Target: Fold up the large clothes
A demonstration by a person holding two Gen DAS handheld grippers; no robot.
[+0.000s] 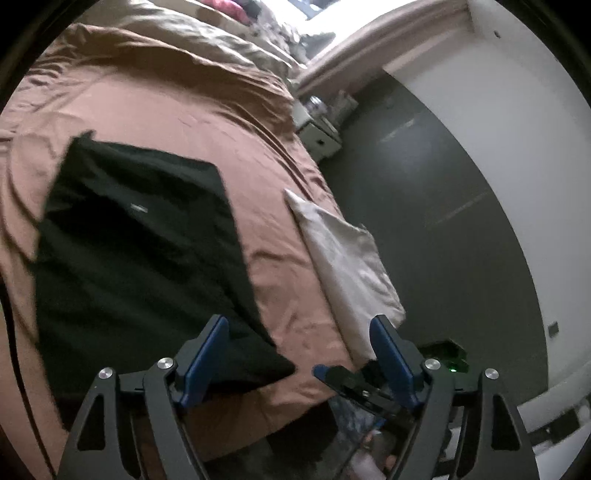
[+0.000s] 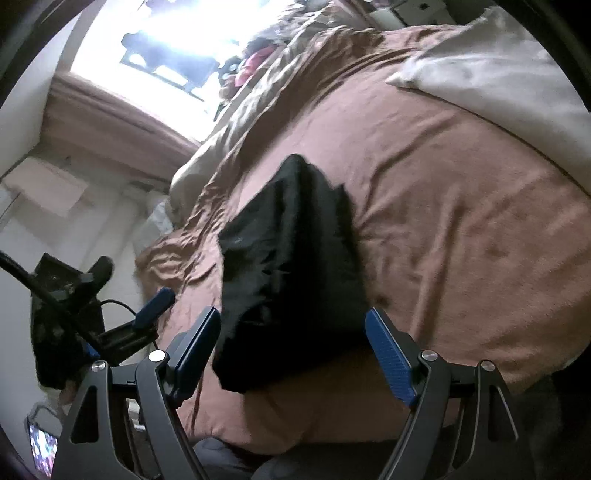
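1. The black garment (image 1: 136, 236) lies folded on the brown bedcover (image 1: 177, 107), a dark flat slab with a small pale label on its top face, and its near corner reaches toward the bed's near edge.
2. Left gripper (image 1: 301, 354) hangs over that near corner with its jaws wide; the corner of the cloth sits between the blue pads (image 1: 205, 354), closer to the left one, and no pad presses on it.
3. From the right wrist view the same black garment (image 2: 291, 266) runs away from the camera as a long, thick fold, wrinkled along its top.
4. Right gripper (image 2: 293, 350) is spread wide too, straddling the garment's near end, with bare cover showing beside the right pad (image 2: 391, 358); nothing is gripped.
5. The left gripper's blue fingertip (image 2: 155, 306) pokes into the right view just off the bed's left edge.
6. Out from there: a pale pillow (image 1: 347, 266) lies along the bed's right edge in the left view, apart from the garment with bedcover between.
7. A tan blanket (image 1: 207, 33) is bunched at the far end of the bed.
8. Dark floor (image 1: 424, 206) and a white wall (image 1: 509, 122) lie beyond the bed, with a small nightstand (image 1: 319, 129) at its far corner.
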